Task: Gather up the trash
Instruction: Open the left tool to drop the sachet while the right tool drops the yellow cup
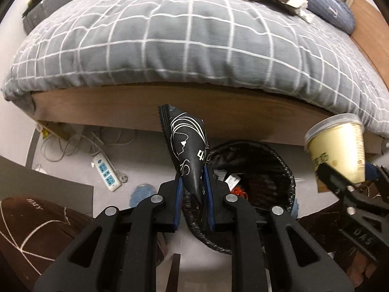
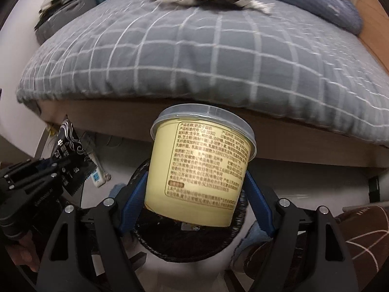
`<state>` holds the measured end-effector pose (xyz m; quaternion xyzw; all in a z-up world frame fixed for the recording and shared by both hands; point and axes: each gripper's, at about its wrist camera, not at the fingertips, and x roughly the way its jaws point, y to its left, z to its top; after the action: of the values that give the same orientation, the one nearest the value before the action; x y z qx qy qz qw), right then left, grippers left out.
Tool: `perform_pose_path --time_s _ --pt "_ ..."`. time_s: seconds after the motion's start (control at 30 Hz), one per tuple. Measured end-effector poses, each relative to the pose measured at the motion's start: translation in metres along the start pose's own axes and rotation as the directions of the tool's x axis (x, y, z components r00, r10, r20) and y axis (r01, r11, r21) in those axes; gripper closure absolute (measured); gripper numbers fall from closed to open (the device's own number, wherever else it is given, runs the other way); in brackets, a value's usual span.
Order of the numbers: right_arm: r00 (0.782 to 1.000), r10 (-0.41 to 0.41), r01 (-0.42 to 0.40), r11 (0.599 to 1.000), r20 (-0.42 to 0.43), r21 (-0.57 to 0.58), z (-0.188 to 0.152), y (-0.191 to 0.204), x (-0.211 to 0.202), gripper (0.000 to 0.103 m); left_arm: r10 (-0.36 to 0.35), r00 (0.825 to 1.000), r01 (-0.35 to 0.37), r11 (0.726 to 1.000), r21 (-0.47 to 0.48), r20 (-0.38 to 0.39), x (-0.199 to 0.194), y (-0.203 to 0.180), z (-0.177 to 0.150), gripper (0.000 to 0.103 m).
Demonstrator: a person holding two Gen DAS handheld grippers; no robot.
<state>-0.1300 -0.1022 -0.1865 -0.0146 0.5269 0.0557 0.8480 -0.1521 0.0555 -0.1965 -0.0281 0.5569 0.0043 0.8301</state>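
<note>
Bin (image 1: 252, 170) on floor before bed (image 1: 170, 48)

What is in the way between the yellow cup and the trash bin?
Nothing that shows. The yellow cup hangs in the right gripper right over the open trash bin, with only air between. The black wrapper is off to the side.

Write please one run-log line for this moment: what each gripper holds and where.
left gripper: shut on black wrapper | right gripper: shut on yellow cup | both above trash bin | more litter on bed
</note>
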Motion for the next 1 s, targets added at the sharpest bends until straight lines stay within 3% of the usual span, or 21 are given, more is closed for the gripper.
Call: perform_pose_path --time_s 0.13,0.33,0.77,0.87,0.97,1.0 --pt "1.0 -0.011 0.01 1.0 -0.023 -0.018 0.001 0.006 0.01 0.016 0.002 1.0 -0.002 1.0 0.0 -0.012 0.004 0.0 0.001 0.087" --pt "0.999 -0.048 0.048 0.999 -0.014 0.012 -0.006 -0.017 0.01 0.009 -0.012 0.999 0.013 0.999 0.05 -0.032 0.015 -0.025 0.002 0.087" --pt "0.992 -0.119 0.124 0.982 -0.045 0.141 -0.026 -0.097 0.009 0.009 -0.099 0.992 0.109 0.985 0.133 -0.076 0.037 -0.09 0.004 0.086" --pt "0.989 -0.134 0.142 0.975 -0.055 0.174 -0.027 -0.107 0.01 0.009 -0.111 0.99 0.123 0.982 0.142 -0.085 0.041 -0.097 -0.002 0.079" --pt "0.989 -0.139 0.147 0.971 -0.055 0.187 -0.026 -0.11 0.012 0.009 -0.074 0.994 0.085 0.987 0.14 -0.084 0.045 -0.095 -0.005 0.05" --pt "0.989 -0.137 0.146 0.972 -0.062 0.183 -0.025 -0.108 0.015 0.009 -0.077 0.994 0.087 0.989 0.124 -0.081 0.045 -0.092 -0.004 0.048"
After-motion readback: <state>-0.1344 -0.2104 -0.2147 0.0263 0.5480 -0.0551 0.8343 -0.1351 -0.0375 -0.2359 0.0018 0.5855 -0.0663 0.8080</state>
